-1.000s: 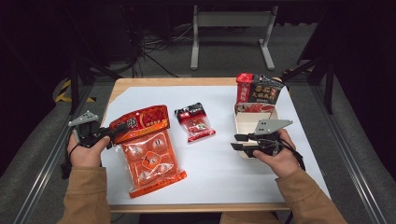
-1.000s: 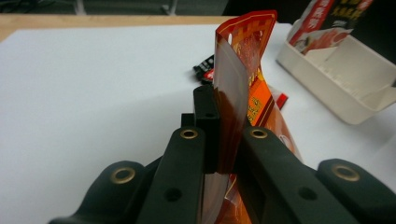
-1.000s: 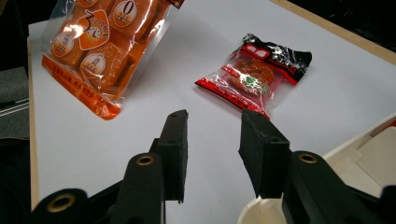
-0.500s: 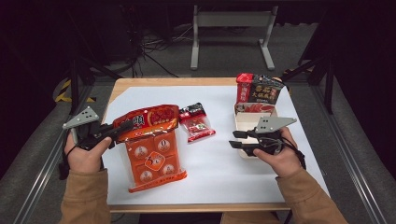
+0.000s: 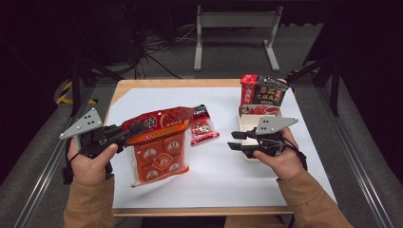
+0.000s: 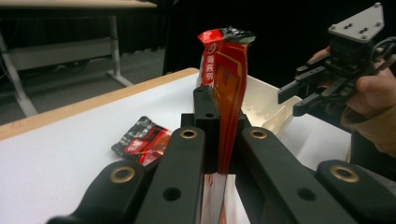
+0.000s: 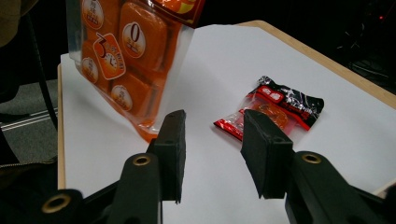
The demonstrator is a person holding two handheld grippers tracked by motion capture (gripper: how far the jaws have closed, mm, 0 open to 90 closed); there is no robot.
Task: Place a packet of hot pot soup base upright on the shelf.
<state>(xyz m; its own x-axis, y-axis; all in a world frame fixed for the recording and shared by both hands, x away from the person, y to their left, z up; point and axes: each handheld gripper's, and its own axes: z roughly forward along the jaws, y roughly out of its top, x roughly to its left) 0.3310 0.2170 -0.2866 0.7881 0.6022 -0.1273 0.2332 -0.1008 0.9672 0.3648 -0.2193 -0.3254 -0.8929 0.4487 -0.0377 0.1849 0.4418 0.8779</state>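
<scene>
Two grippers over the white table: left gripper clamped tight on the top edge of the orange snack bag, lifted so just its bottom edge brushed the table. Right gripper spread apart, holding nothing, beside the white box. Small red packet flat between them.
</scene>
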